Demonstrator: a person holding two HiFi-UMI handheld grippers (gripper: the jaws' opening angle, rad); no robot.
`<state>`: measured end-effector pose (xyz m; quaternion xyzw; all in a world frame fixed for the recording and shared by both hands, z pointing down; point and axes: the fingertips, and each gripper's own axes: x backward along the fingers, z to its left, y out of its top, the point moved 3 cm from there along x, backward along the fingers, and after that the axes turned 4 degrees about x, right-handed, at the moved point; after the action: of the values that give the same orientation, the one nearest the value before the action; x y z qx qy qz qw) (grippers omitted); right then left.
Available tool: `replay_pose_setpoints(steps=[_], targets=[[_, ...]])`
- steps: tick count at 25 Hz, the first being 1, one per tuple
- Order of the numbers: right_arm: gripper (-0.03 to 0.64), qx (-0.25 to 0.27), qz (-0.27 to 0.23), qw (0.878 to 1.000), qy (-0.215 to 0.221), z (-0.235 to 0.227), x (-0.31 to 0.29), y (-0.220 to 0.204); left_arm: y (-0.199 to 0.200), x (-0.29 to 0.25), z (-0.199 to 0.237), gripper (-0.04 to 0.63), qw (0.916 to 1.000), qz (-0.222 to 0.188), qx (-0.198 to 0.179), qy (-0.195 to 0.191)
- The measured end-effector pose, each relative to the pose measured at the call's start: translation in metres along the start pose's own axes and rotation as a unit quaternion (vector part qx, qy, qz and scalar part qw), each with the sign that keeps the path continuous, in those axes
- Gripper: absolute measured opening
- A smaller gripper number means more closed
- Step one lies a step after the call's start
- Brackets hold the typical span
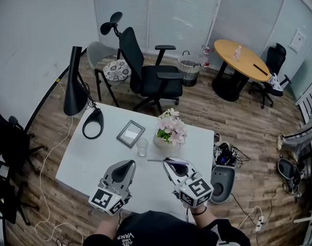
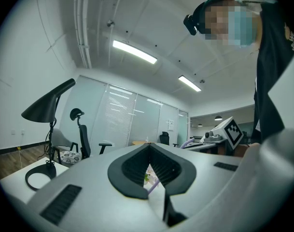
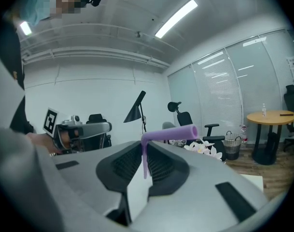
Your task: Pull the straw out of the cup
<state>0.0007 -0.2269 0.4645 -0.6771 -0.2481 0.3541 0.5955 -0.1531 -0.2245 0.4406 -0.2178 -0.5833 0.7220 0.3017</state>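
A clear glass cup [image 1: 142, 146] stands empty on the white table [image 1: 89, 158], in front of the picture frame. My right gripper [image 1: 168, 161] is shut on a purple bendy straw [image 1: 157, 160], which it holds above the table to the right of the cup and apart from it. In the right gripper view the straw [image 3: 168, 133] stands up between the pads and bends off to the right at the top. My left gripper [image 1: 131, 163] hovers near the table's front edge, below the cup, its jaws together with nothing in them [image 2: 149, 145].
A pot of pink flowers [image 1: 171, 129] stands just right of the cup. A small picture frame [image 1: 130, 133] and a black desk lamp [image 1: 76, 83] sit further left. Office chairs [image 1: 145, 70] stand behind the table, and a bin [image 1: 222, 181] on the floor to its right.
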Motion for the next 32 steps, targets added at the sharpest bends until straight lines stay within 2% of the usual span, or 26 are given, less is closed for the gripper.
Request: replay_pose_setpoints(steps=[10,32], targets=[[0.044,-0.010,-0.013,1.000,-0.002,0.002,0.005,0.015,-0.001,-0.001,0.001,0.011,1.0000,0.000,0.001,0.003],[0.043,0.009,-0.003,1.000,-0.006,0.004,0.008,0.012,0.001,0.003,0.001,0.011,1.0000,-0.003,0.003,0.004]])
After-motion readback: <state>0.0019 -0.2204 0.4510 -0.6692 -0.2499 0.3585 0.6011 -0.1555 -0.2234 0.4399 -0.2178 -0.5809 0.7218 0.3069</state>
